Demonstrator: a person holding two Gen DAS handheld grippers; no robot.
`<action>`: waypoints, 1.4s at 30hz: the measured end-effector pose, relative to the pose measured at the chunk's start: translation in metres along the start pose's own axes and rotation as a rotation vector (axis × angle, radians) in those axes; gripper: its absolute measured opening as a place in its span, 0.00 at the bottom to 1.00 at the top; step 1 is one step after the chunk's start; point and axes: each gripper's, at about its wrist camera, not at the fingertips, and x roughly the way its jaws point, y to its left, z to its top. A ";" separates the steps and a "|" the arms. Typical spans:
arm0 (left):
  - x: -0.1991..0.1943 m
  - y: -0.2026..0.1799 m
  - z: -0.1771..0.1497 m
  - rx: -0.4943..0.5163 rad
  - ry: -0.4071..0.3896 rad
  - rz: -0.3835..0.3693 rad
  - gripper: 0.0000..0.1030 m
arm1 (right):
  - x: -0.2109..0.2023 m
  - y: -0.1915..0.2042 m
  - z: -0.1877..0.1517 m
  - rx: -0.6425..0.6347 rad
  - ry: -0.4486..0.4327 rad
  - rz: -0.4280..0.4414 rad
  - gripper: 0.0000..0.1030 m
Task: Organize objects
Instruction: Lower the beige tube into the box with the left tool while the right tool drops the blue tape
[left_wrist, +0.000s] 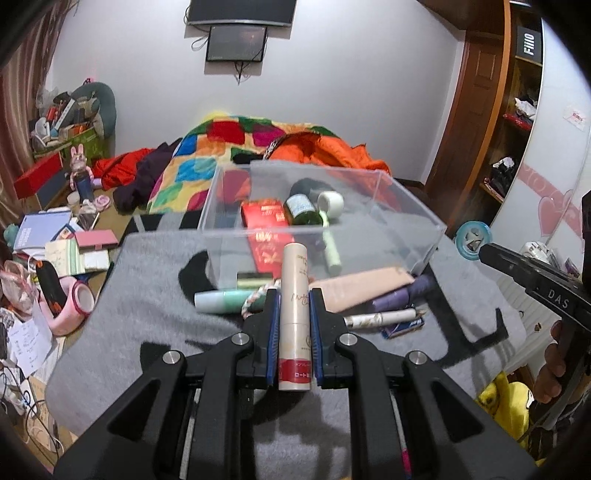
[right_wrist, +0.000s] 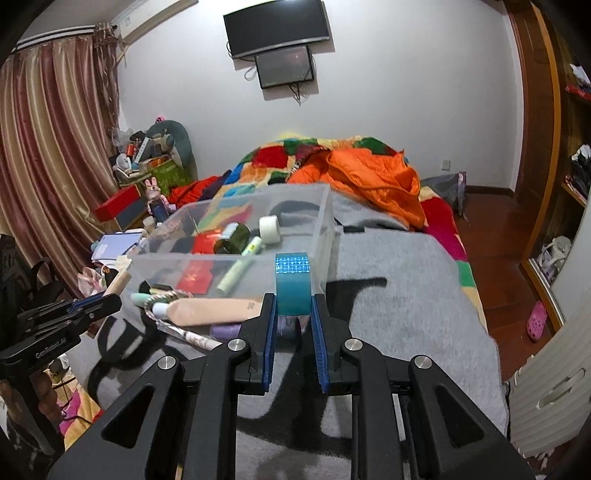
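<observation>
My left gripper (left_wrist: 293, 306) is shut on a beige tube with a red label (left_wrist: 294, 325), held above the grey blanket (left_wrist: 147, 314) just before the clear plastic box (left_wrist: 406, 225). My right gripper (right_wrist: 293, 308) is shut on a teal tape roll (right_wrist: 292, 284), held near the box's (right_wrist: 236, 264) front right corner; it shows at the right in the left wrist view (left_wrist: 473, 238). In the box lie a red packet (left_wrist: 264, 218), a dark green bottle (left_wrist: 304, 208), a white tape roll (left_wrist: 330, 203) and a pale green tube (left_wrist: 332, 251).
In front of the box lie a mint tube (left_wrist: 221, 301), a pink pouch (left_wrist: 362, 288), a purple tube (left_wrist: 402, 295), a patterned pen (left_wrist: 384, 317) and a braided cord (left_wrist: 255, 299). A colourful quilt (left_wrist: 199, 162) and orange cover (right_wrist: 369, 184) lie behind. Cluttered floor at the left (left_wrist: 55, 258).
</observation>
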 end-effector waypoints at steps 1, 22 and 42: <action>-0.001 -0.001 0.003 0.000 -0.007 0.006 0.14 | -0.001 0.001 0.002 -0.003 -0.006 0.004 0.16; 0.017 0.011 0.060 -0.019 -0.037 0.047 0.14 | 0.022 0.016 0.040 -0.060 -0.042 0.052 0.16; 0.085 0.023 0.084 -0.019 0.070 0.027 0.14 | 0.094 0.023 0.063 -0.048 0.053 0.065 0.16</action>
